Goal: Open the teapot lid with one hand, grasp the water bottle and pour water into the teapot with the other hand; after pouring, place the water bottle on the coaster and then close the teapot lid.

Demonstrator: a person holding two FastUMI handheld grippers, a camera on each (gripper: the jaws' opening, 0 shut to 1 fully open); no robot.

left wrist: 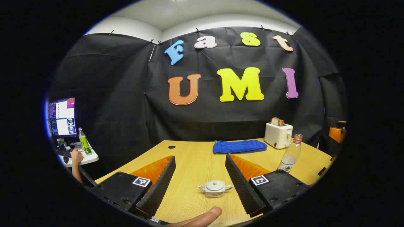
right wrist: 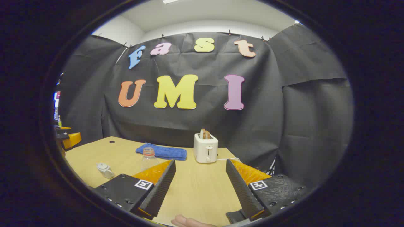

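1. In the left gripper view, the left gripper (left wrist: 200, 176) is being held with its jaws spread wide and nothing clasped between them.
2. The teapot (left wrist: 215, 188) is being framed in the gap between those two fingers, standing upright on the wooden table (left wrist: 195, 160) with its lid (left wrist: 215, 184) resting on it, apart from both fingers.
3. A fingertip (left wrist: 210, 216) of the person is being shown at the bottom edge, just below the teapot.
4. The water bottle (left wrist: 291, 154) is being seen upright to the right of the right finger, near the toaster (left wrist: 278, 135), in which a slice of bread (left wrist: 277, 121) is sitting.
5. A blue towel (left wrist: 239, 146) is lying folded at the far side of the table, left of the toaster.
6. At the far left, a monitor (left wrist: 62, 116), a green bottle (left wrist: 84, 142) and a person's hand (left wrist: 76, 156) are being shown at a side desk.
7. In the right gripper view, the right gripper (right wrist: 200, 179) is likewise being held released, with bare table between its fingers.
8. There the water bottle (right wrist: 148, 156) is partly hidden behind the left finger, and the teapot (right wrist: 105, 170) is standing farther left.
9. The toaster (right wrist: 205, 147) is standing straight ahead, the towel (right wrist: 162, 152) to its left.
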